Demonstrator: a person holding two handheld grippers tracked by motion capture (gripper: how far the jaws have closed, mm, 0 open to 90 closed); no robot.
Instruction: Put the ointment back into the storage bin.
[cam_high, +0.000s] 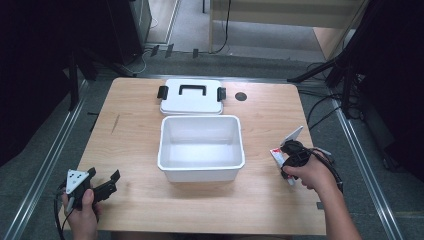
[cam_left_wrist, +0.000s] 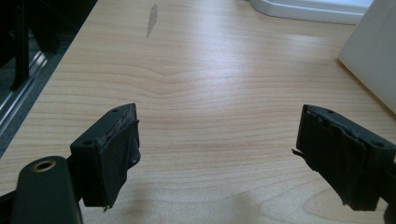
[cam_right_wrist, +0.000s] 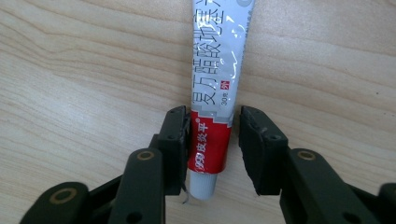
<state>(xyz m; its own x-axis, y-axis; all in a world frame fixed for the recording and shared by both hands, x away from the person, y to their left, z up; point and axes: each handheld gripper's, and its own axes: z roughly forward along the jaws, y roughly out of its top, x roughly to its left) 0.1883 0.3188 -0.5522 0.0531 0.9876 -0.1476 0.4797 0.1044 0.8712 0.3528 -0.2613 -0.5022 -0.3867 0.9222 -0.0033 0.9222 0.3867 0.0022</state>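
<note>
**Tube between our right fingers, left hand waiting**

We hold a gripper in each hand at a pale wooden worktop (cam_high: 135, 125). In the right gripper view, our right gripper (cam_right_wrist: 212, 140) straddles a small ointment tube (cam_right_wrist: 217, 88) that lies flat on the wood. The tube has a silver body with dark printed characters, a red band near its lower end and a white cap pointing back toward us. The fingers (cam_right_wrist: 175, 140) flank the red band: the one on the left of that view touches the tube's edge, while the one on the right stands a narrow gap away, so the grip is not yet closed on it. From the high view, the right gripper (cam_high: 290, 157) and the tube (cam_high: 276, 156) sit near the worktop's right edge, well apart from the open white box (cam_high: 201, 170) in the middle.

Behind the box lies its white lid (cam_high: 192, 106), flat, with a black handle and black clasps at both ends.

Our left gripper (cam_high: 102, 186) rests near the front left corner. In the left gripper view its fingers (cam_left_wrist: 112, 149) stand wide open over bare wood, holding nothing, with a corner of the box at the right edge.
</note>
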